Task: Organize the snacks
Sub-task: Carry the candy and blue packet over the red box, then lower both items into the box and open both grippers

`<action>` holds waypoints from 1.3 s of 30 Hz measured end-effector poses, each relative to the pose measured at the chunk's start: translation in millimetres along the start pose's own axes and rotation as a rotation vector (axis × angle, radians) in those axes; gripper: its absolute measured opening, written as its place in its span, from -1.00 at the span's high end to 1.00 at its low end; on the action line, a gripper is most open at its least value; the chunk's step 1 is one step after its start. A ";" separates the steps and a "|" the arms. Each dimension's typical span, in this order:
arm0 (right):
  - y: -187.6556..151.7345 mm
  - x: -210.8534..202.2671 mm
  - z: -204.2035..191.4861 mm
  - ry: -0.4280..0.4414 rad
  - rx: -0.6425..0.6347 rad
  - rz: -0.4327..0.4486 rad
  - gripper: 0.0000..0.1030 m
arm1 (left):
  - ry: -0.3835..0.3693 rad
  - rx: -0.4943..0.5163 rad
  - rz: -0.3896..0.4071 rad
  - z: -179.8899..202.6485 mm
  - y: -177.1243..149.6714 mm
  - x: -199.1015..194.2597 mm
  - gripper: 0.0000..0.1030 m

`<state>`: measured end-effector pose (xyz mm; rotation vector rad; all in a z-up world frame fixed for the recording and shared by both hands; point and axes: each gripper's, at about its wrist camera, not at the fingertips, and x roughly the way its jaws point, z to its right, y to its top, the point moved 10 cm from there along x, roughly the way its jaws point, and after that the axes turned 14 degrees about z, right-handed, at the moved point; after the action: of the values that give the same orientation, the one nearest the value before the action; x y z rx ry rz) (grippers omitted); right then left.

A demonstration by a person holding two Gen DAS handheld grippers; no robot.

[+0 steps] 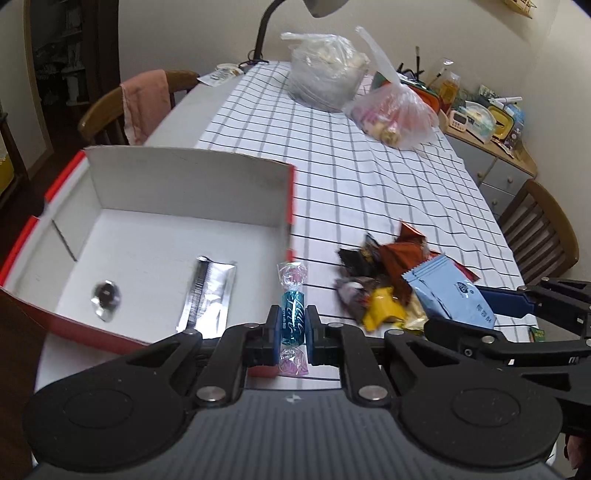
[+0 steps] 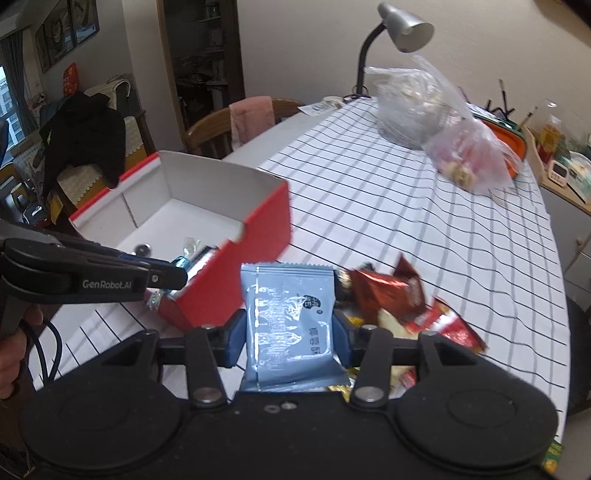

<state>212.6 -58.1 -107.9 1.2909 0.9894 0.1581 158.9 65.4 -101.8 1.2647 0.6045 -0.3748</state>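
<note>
My left gripper [image 1: 292, 328] is shut on a teal twist-wrapped candy [image 1: 293, 314] held above the near right corner of the red box [image 1: 184, 192]. The box has a white inside and holds a silver sachet [image 1: 208, 291] and a small dark round candy [image 1: 106, 295]. My right gripper [image 2: 290, 332] is shut on a light blue snack packet [image 2: 291, 321], also visible in the left wrist view [image 1: 448, 291], above the snack pile [image 1: 380, 284]. The pile of red, brown and yellow wrappers [image 2: 402, 302] lies on the checked tablecloth right of the box [image 2: 258, 229].
Two plastic bags [image 1: 325, 74] [image 1: 395, 114] stand at the far end of the table by a desk lamp [image 2: 402, 29]. Wooden chairs [image 1: 122, 110] [image 1: 539, 229] flank the table. A cluttered sideboard [image 1: 487, 125] is on the right.
</note>
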 end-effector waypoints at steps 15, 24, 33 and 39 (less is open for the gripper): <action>23.4 85.1 -82.5 0.014 -0.016 -0.031 0.11 | 0.060 0.071 0.022 -113.5 33.7 12.3 0.76; 18.1 145.0 -114.8 0.015 -0.051 -0.117 0.11 | 0.087 0.121 -0.069 -164.9 32.4 46.1 0.76; -1.2 185.0 -128.5 0.034 -0.062 -0.229 0.12 | 0.070 0.160 -0.192 -180.3 16.7 83.3 0.76; -11.5 193.9 -127.7 0.014 -0.072 -0.288 0.11 | 0.072 0.197 -0.261 -179.9 4.3 98.2 0.76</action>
<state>236.7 148.2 -212.3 1.0700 1.1593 -0.0192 200.0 245.5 -190.6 1.3955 0.8133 -0.6197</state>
